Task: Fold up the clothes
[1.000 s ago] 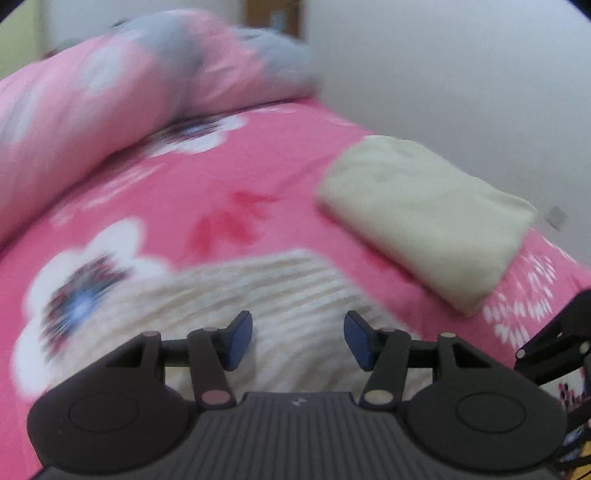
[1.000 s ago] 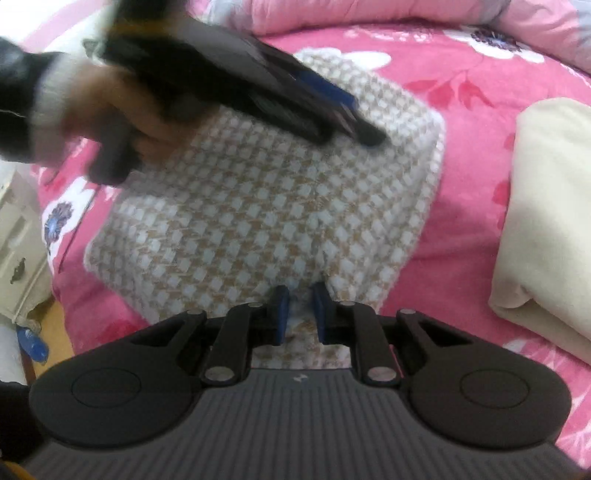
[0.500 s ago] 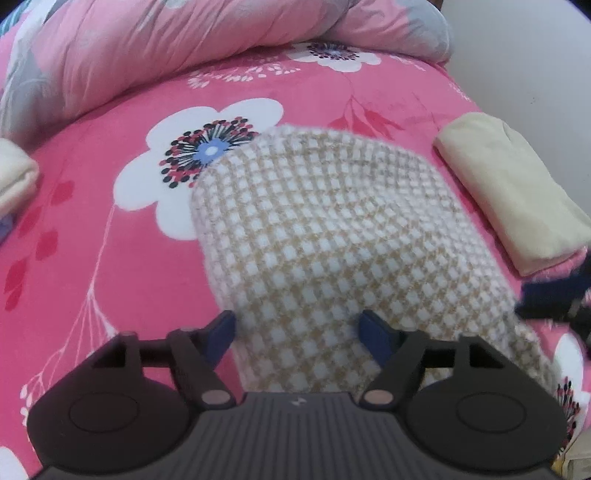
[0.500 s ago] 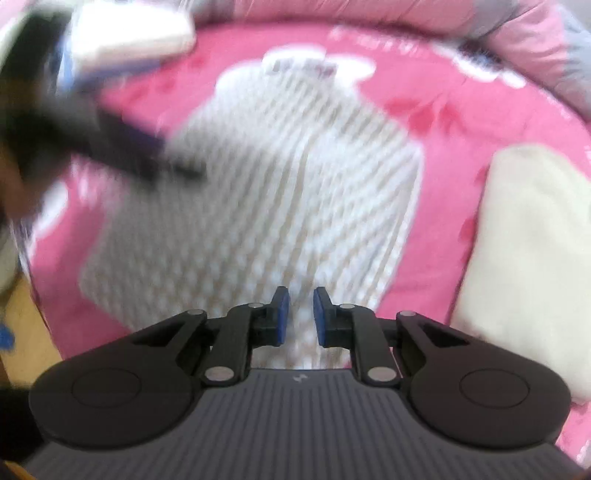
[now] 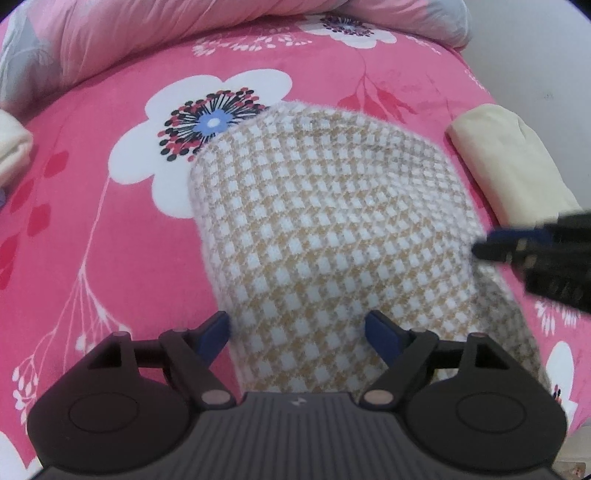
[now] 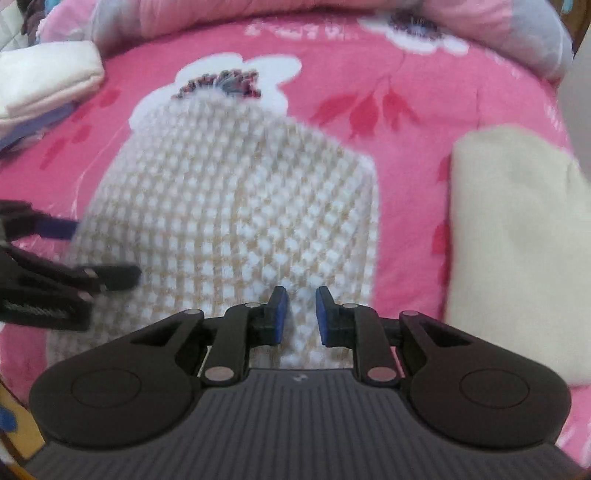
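A folded tan-and-white houndstooth garment [image 5: 332,229] lies on the pink floral bedspread [image 5: 92,229]; it also shows in the right wrist view [image 6: 229,221]. My left gripper [image 5: 297,332] is open wide, hovering over the garment's near left part with nothing between its fingers. My right gripper [image 6: 298,314] is open a little above the garment's near edge, holding nothing. The right gripper shows at the right of the left wrist view [image 5: 535,258]; the left gripper shows at the left of the right wrist view [image 6: 55,266].
A folded cream garment [image 5: 509,162] lies right of the houndstooth one, seen also in the right wrist view [image 6: 517,243]. A folded white item [image 6: 44,77] sits at the far left. A pink and grey quilt [image 5: 184,26] is bunched along the back. Wall [image 5: 535,55] at right.
My left gripper swung from looking across the bed to hovering over the houndstooth garment and opened wider. My right gripper opened slightly and shifted toward the garment's near right part.
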